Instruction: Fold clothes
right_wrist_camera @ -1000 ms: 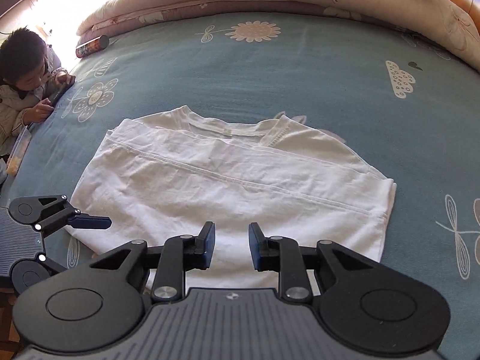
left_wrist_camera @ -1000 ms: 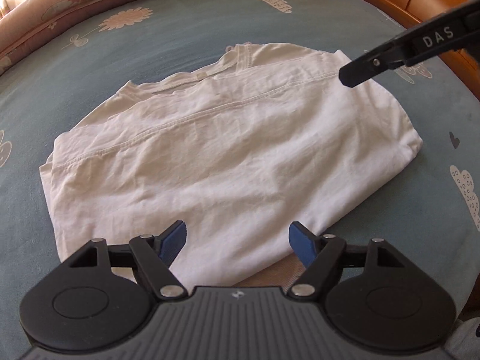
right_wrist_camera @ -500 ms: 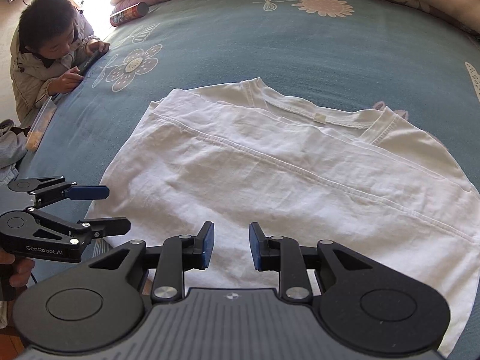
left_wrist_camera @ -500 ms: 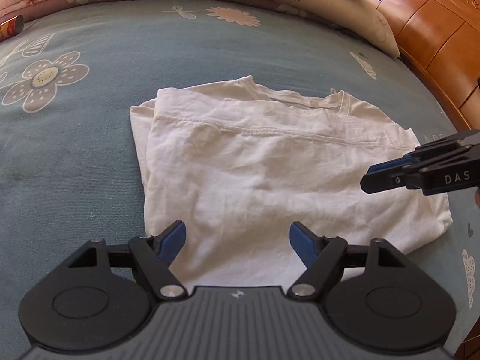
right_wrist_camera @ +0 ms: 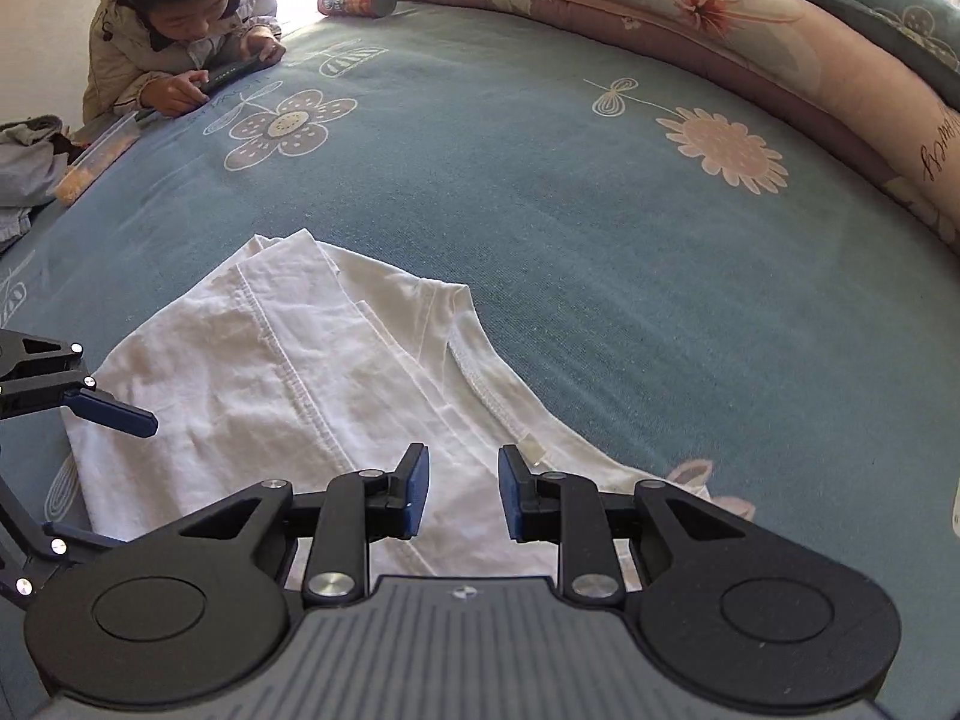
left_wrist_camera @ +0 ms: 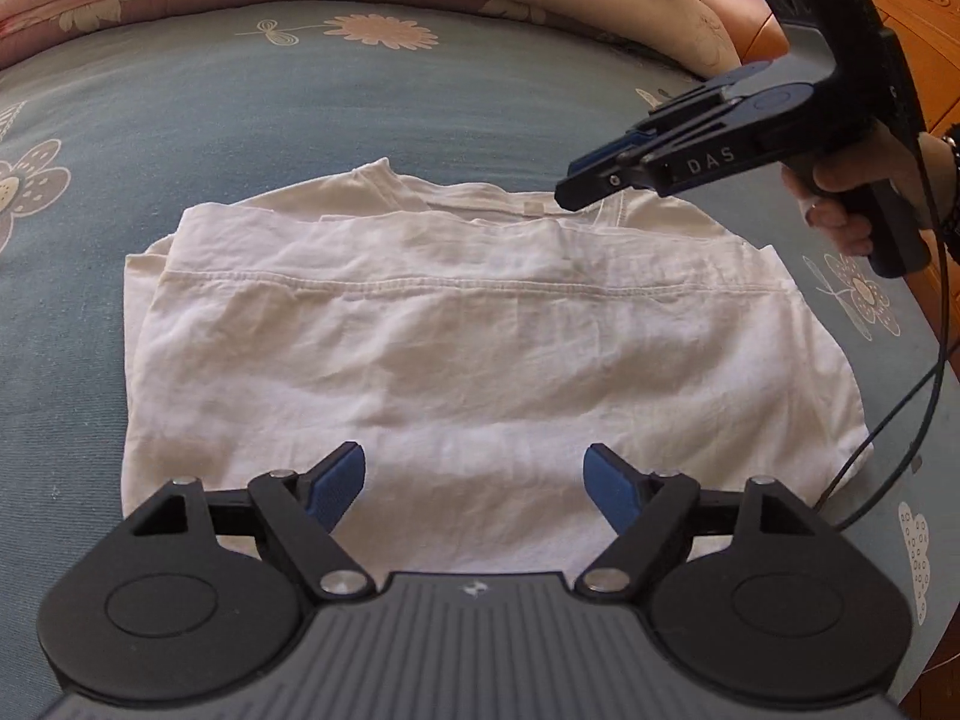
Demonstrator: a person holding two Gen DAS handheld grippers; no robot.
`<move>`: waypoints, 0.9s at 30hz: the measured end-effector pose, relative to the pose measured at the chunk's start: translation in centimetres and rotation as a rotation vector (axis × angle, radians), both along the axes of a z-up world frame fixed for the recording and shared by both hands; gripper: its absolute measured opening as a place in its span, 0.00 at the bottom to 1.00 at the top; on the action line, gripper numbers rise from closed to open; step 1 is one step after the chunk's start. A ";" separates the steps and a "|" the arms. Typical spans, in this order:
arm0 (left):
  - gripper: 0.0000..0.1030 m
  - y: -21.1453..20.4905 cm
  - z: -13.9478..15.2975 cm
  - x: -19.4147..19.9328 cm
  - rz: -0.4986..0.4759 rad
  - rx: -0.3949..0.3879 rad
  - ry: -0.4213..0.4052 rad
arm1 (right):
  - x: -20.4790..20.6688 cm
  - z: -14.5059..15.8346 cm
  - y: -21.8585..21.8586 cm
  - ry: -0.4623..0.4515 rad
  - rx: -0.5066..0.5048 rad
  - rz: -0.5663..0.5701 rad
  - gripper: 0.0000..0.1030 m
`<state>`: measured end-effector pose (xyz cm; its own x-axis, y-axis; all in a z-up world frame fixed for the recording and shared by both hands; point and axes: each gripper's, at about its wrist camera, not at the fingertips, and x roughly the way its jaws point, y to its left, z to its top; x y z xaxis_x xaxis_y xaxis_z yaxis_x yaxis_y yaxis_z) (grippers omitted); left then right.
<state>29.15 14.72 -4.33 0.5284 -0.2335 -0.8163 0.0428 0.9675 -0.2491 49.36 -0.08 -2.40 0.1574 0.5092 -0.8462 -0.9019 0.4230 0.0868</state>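
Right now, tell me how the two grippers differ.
The left gripper has its jaws spread wide and opening, while the right gripper shows only a narrow gap. The left hangs over the near edge of the white shirt; the right is over its collar. Both have blue pads and hold nothing.

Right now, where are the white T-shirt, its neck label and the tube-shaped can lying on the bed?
white T-shirt [left_wrist_camera: 480, 360]: left wrist view, middle of the folded body.
neck label [right_wrist_camera: 530, 445]: right wrist view, small tag inside the collar.
can [right_wrist_camera: 357, 2]: right wrist view, its side, lying by the quilt.
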 end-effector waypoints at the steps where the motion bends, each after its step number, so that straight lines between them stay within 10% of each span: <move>1: 0.77 -0.2 -0.2 0.0 -0.006 -0.007 0.006 | 0.7 -0.3 0.3 0.000 -0.005 0.047 0.28; 16: 0.81 -1.7 -0.9 -0.2 -0.055 0.035 -0.006 | 5.3 -3.6 1.8 0.358 -0.029 0.305 0.27; 19: 0.81 -1.9 -0.9 -0.3 -0.066 0.049 -0.010 | 4.8 -3.6 2.0 0.315 -0.070 0.325 0.02; 27: 0.81 -2.0 0.1 -0.3 -0.082 0.047 -0.062 | 3.0 -2.4 2.9 0.105 -0.102 0.285 0.01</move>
<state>28.86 12.74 -4.19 0.5585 -0.2402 -0.7940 0.1363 0.9707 -0.1978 52.36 2.80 -4.83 -0.0705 0.4316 -0.8993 -0.9736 0.1662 0.1561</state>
